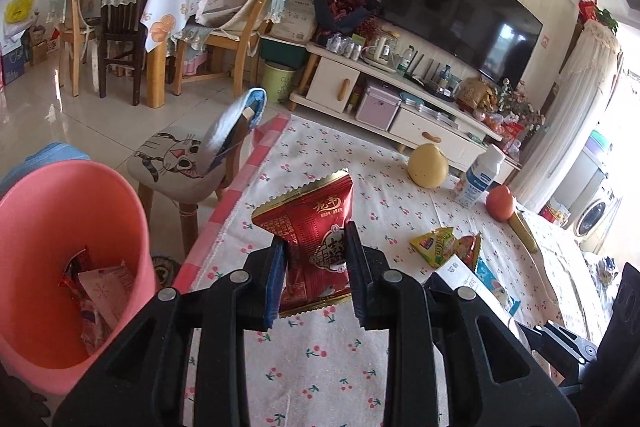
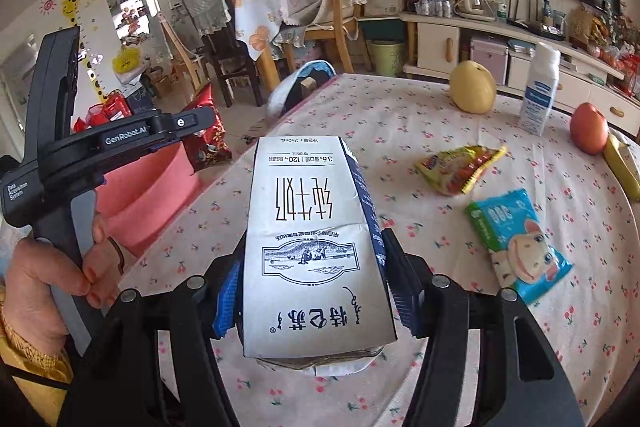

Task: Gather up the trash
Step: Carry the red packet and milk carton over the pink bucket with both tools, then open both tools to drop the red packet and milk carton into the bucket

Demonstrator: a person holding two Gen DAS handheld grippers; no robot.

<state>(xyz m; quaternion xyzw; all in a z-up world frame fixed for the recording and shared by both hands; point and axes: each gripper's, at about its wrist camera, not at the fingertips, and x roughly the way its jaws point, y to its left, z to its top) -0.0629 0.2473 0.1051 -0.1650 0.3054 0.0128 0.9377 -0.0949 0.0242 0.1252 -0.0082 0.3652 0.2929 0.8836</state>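
My left gripper is shut on a red snack wrapper, held above the table's left edge. A pink bin stands just left of it, with crumpled wrappers inside. My right gripper is shut on a white milk carton, lifted over the cherry-print tablecloth. The right wrist view shows the left gripper with the red wrapper over the pink bin, a hand on its handle. A yellow snack packet and a blue wipes pack lie on the cloth.
A yellow pear, a white bottle, an orange fruit and a banana sit at the table's far side. A cat-print stool stands beside the table. Chairs, a green bin and a TV cabinet lie beyond.
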